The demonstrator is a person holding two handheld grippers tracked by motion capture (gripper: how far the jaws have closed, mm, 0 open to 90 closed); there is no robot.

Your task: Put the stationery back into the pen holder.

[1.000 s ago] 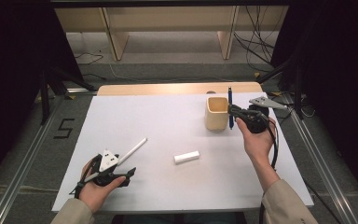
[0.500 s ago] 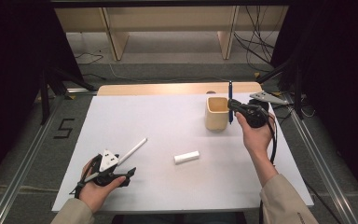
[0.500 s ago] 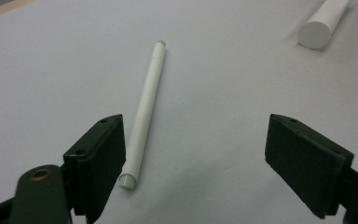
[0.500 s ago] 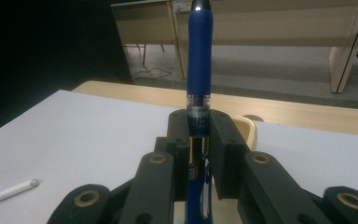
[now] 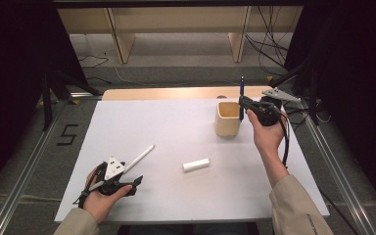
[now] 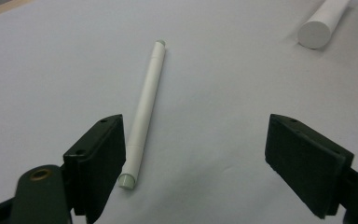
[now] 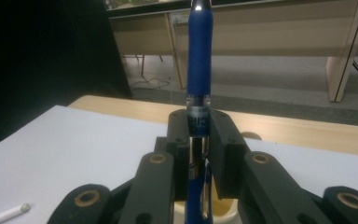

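From my high view the white table [image 5: 176,132] is evenly lit from above, with soft, faint shadows and no glare; the room to left and right falls into near black. My left gripper view is bright and sharp. My right gripper view is dimmer, its far background shelving slightly soft.

overhead forward-down view, two close jaw-level views

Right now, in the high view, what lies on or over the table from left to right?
left gripper → white pen → short white cylinder → beige cup → blue pen → right gripper
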